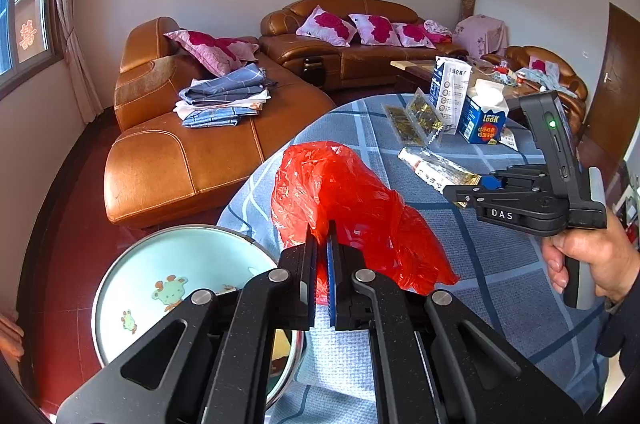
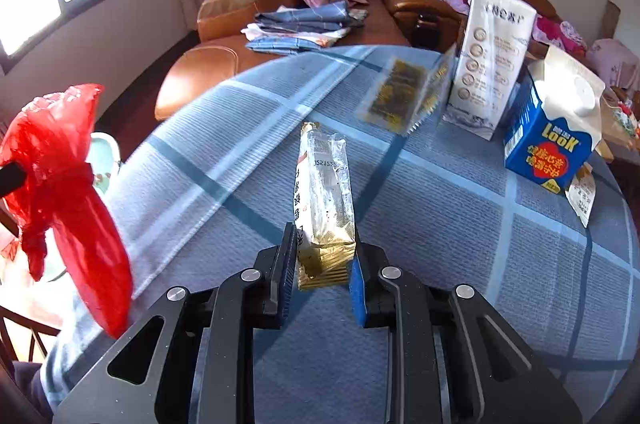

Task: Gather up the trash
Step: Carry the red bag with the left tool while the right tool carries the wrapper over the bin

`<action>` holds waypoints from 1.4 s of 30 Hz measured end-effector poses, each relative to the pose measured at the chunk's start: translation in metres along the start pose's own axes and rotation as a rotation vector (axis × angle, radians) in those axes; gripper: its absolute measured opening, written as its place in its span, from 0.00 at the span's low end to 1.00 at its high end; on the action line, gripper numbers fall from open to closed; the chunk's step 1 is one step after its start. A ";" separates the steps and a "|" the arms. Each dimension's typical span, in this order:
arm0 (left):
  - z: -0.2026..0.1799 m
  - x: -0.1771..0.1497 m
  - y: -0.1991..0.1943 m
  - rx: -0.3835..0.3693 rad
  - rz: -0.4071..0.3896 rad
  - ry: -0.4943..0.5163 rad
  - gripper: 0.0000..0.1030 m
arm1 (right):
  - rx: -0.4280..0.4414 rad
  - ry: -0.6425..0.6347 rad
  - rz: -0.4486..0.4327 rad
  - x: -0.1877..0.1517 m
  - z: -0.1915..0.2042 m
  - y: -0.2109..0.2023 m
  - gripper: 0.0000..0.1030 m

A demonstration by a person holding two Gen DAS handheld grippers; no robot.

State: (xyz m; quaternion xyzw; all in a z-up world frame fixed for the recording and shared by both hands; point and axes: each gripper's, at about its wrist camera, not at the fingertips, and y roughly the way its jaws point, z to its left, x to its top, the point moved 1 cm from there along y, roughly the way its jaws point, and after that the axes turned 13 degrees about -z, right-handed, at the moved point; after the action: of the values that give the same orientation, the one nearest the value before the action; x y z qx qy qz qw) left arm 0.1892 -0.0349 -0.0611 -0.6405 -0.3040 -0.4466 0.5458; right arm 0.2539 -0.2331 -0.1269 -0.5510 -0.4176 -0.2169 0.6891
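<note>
Left tool (image 1: pixel 323 244) pinches red bag (image 1: pixel 352 200); right tool (image 2: pixel 324 260) grips wrapper (image 2: pixel 324 192).

The left gripper (image 1: pixel 324 256) has its jaws pressed nearly together. The right gripper (image 2: pixel 324 264) has its jaws partly apart, and a bare hand (image 1: pixel 588 260) grips its handle.

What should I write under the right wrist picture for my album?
Right gripper holds a gold wrapper above the checked tablecloth, beside the red bag.

Checked tablecloth (image 2: pixel 440 224) carries cartons (image 2: pixel 552 148), sachets (image 2: pixel 396 96).
</note>
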 end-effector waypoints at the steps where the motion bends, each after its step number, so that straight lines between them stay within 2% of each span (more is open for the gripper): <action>1: 0.002 0.001 -0.002 0.004 -0.003 -0.001 0.03 | 0.006 -0.006 -0.006 0.002 0.004 -0.002 0.23; 13: 0.035 -0.004 -0.030 0.113 -0.007 -0.014 0.03 | 0.146 -0.095 -0.123 0.025 0.072 -0.007 0.22; 22: 0.065 -0.008 -0.047 0.206 -0.006 -0.021 0.03 | 0.242 -0.111 -0.211 0.042 0.103 -0.007 0.22; 28: 0.084 -0.013 -0.056 0.266 0.010 -0.021 0.03 | 0.272 -0.132 -0.232 0.042 0.117 -0.005 0.22; 37: 0.106 -0.020 -0.062 0.317 0.035 -0.029 0.03 | 0.311 -0.180 -0.250 0.037 0.130 0.001 0.22; 42: 0.112 -0.022 -0.062 0.340 0.045 -0.022 0.03 | 0.330 -0.252 -0.259 0.031 0.147 -0.002 0.22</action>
State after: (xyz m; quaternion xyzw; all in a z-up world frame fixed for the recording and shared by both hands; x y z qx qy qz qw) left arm 0.1527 0.0900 -0.0547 -0.5504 -0.3667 -0.3696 0.6527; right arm 0.2204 -0.0898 -0.0941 -0.3954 -0.5973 -0.1619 0.6787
